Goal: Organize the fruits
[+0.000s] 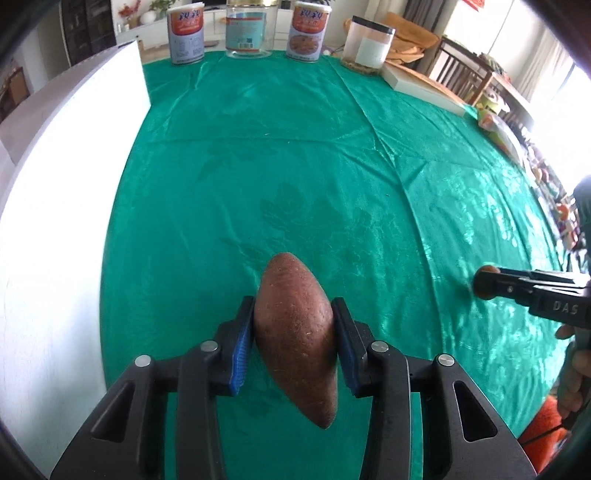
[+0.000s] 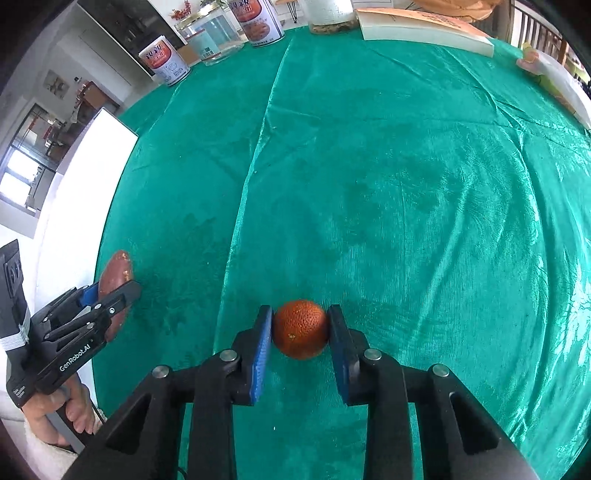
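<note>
Left wrist view: the left gripper (image 1: 293, 345) is clamped on a brown sweet potato (image 1: 295, 332), whose long axis runs along the fingers, one tip poking out ahead, the other hanging back below. It's lifted clear of the green desk (image 1: 295, 166), judging by the gap. Right wrist view: the right gripper (image 2: 300, 332) is closed on a small orange fruit (image 2: 301, 328), held crosswise between the blue pads. No bowl or basket is seen ahead of either gripper, so the drop spot can't be told.

The right gripper (image 1: 480, 282) hides the fruit it grips — the far cans' (image 1: 186, 35) tops are cropped.
</note>
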`<state>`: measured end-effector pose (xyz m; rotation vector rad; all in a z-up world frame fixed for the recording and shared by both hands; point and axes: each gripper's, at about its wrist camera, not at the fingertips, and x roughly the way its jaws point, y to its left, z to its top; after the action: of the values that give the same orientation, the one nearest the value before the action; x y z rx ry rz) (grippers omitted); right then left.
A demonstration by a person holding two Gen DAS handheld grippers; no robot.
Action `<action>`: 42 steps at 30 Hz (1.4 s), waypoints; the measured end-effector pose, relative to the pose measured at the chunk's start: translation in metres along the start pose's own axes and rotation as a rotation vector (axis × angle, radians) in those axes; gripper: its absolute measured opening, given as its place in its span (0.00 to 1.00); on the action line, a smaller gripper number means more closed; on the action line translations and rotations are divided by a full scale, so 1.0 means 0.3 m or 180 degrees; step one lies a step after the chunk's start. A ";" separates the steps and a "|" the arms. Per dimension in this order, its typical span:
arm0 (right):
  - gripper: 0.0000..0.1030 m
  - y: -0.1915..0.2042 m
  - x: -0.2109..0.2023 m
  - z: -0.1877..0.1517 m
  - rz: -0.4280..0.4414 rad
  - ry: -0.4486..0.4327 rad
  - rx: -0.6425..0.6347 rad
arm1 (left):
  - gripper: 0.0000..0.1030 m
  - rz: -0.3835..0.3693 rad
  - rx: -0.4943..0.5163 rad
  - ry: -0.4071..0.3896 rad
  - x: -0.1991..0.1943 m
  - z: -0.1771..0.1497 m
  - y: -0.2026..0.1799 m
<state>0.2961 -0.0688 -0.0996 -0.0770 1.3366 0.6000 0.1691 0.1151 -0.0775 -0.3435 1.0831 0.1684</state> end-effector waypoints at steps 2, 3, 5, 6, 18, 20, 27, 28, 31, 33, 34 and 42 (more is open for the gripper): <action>0.28 0.042 -0.059 -0.022 0.0068 -0.0090 -0.0061 | 0.40 -0.0333 -0.0124 -0.0067 -0.117 -0.024 0.006; 0.28 0.071 -0.098 -0.032 0.0133 -0.0151 -0.0108 | 0.40 -0.0504 -0.0136 -0.0146 -0.193 -0.038 0.002; 0.28 0.168 -0.193 -0.044 0.0282 -0.0302 -0.0278 | 0.40 -0.0764 -0.0118 -0.0307 -0.358 -0.059 -0.002; 0.28 0.233 -0.240 -0.051 0.0370 -0.0381 -0.0388 | 0.40 -0.0869 -0.0119 -0.0388 -0.444 -0.070 0.013; 0.29 1.117 -0.188 -0.085 0.1008 -0.0296 -0.1562 | 0.40 0.0409 -0.0849 -0.0477 -0.612 -0.209 0.615; 0.29 1.205 -0.098 -0.095 0.0897 -0.0191 -0.1663 | 0.40 0.0455 -0.0990 -0.0268 -0.529 -0.253 0.685; 0.31 1.304 0.088 -0.130 0.0479 0.0050 -0.1817 | 0.53 0.0733 -0.0965 -0.0113 -0.442 -0.319 0.718; 0.35 1.297 0.092 -0.132 0.0443 0.0038 -0.1824 | 0.61 0.0750 -0.0935 -0.0157 -0.450 -0.321 0.711; 0.54 1.274 0.049 -0.139 0.0470 -0.0063 -0.1760 | 0.73 0.0895 -0.0839 -0.0314 -0.496 -0.327 0.692; 0.61 1.258 -0.009 -0.136 0.0450 -0.0182 -0.1749 | 0.82 0.1006 -0.0748 -0.0476 -0.543 -0.326 0.668; 0.66 1.250 -0.043 -0.139 0.0424 -0.0262 -0.1766 | 0.87 0.1091 -0.0702 -0.0582 -0.572 -0.325 0.650; 0.90 1.169 -0.234 -0.232 0.0412 -0.0581 -0.1524 | 0.94 0.1669 -0.0664 -0.0848 -0.715 -0.334 0.573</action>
<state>0.0694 0.1760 0.0467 -0.3195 1.0049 1.0051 -0.0654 0.2473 0.0373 -0.2084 0.8729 0.7772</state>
